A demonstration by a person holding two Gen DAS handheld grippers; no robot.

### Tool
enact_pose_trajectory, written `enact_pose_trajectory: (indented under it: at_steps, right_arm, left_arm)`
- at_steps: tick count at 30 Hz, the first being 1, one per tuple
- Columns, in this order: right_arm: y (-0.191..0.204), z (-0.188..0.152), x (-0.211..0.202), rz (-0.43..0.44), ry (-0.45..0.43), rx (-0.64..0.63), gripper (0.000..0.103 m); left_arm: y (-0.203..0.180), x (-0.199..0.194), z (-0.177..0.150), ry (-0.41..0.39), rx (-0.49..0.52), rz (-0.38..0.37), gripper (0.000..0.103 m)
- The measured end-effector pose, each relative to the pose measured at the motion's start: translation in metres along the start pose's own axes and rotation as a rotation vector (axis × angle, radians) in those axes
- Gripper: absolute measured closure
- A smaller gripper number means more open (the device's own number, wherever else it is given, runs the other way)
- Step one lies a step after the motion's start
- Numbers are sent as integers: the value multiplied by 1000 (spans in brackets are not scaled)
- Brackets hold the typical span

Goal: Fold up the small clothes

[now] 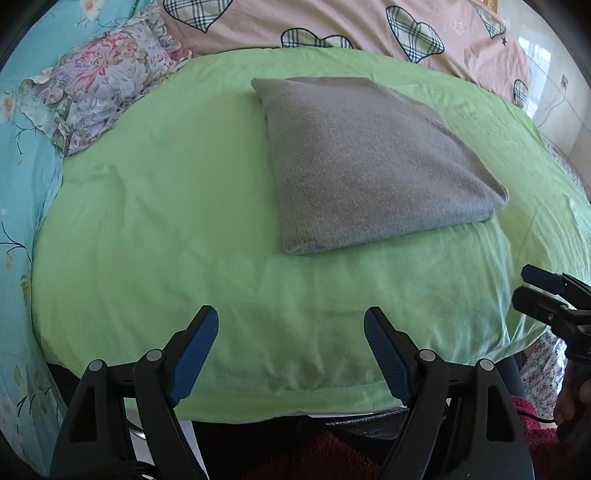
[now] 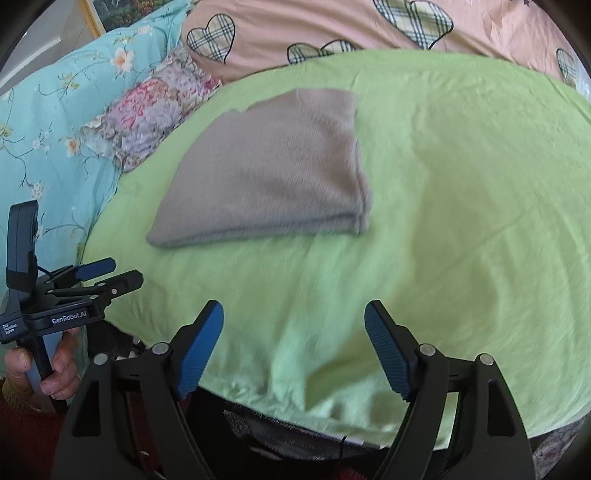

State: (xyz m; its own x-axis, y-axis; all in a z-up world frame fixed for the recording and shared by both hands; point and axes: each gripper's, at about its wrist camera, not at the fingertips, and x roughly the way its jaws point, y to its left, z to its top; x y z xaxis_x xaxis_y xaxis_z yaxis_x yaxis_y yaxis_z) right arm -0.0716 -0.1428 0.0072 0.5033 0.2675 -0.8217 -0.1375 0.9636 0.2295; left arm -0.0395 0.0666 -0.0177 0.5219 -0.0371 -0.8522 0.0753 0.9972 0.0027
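A grey knit garment [image 1: 369, 162] lies folded into a flat rectangle on the light green sheet [image 1: 166, 221], with nothing holding it. My left gripper [image 1: 291, 310] hovers over the near edge of the sheet, short of the garment, open with nothing between its blue pads. In the right wrist view the same garment [image 2: 273, 173] lies ahead and to the left. My right gripper [image 2: 294, 303] is also open and empty above the sheet's [image 2: 461, 221] front edge. Each gripper shows in the other's view: the right gripper [image 1: 524, 286] at the right edge, the left gripper [image 2: 125, 271] at the left.
A floral pillow [image 1: 99, 88] lies at the far left of the green sheet. A pink cover with plaid hearts [image 1: 332, 26] lies behind it, and a turquoise flowered cover [image 1: 22, 184] runs along the left. A person's hand [image 2: 55, 373] grips the left handle. Dark red fabric [image 1: 317, 458] shows below the front edge.
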Motion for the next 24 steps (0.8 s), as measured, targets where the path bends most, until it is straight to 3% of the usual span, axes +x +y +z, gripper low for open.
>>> enact_pose_trajectory:
  at_steps: [9,24]
  right_arm:
    - [3,16,3,-19,-36,-9,20]
    - [20,29,16,-19,-4,-78,18]
  left_arm:
    - [-8,-9,12,-79,16,25,17]
    - [-7,7,30,-40,34,108,16]
